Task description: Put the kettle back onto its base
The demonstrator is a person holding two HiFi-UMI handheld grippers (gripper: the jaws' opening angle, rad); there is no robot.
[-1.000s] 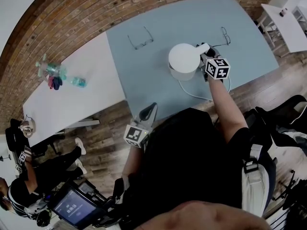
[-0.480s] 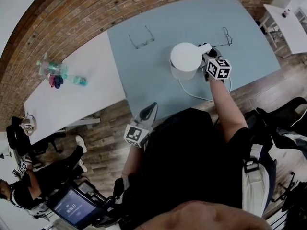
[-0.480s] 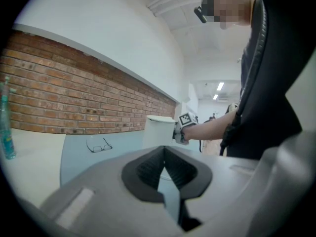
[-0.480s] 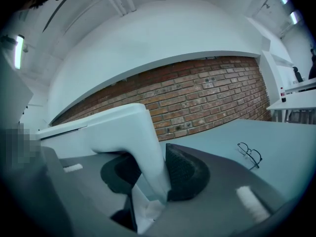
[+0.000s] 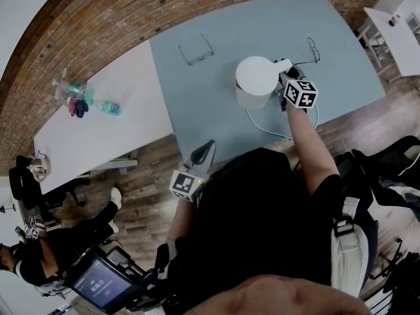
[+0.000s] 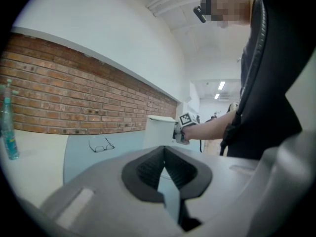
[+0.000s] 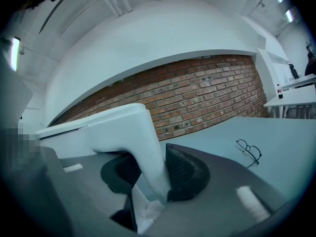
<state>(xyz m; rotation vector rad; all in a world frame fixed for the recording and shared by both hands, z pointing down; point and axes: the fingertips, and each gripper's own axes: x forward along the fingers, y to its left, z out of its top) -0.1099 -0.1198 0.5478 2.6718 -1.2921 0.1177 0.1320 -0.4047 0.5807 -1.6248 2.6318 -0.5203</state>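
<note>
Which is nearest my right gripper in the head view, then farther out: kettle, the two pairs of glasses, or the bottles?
1. The kettle, its handle gripped by the right gripper.
2. The right-hand glasses, just beyond the gripper.
3. The left-hand glasses, beyond the kettle.
4. The bottles, far left on the white table.

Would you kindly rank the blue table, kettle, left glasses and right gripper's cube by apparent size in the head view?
1. Blue table
2. Kettle
3. Left glasses and cube look alike, and the cube is nearer the camera, so unranked.
</note>
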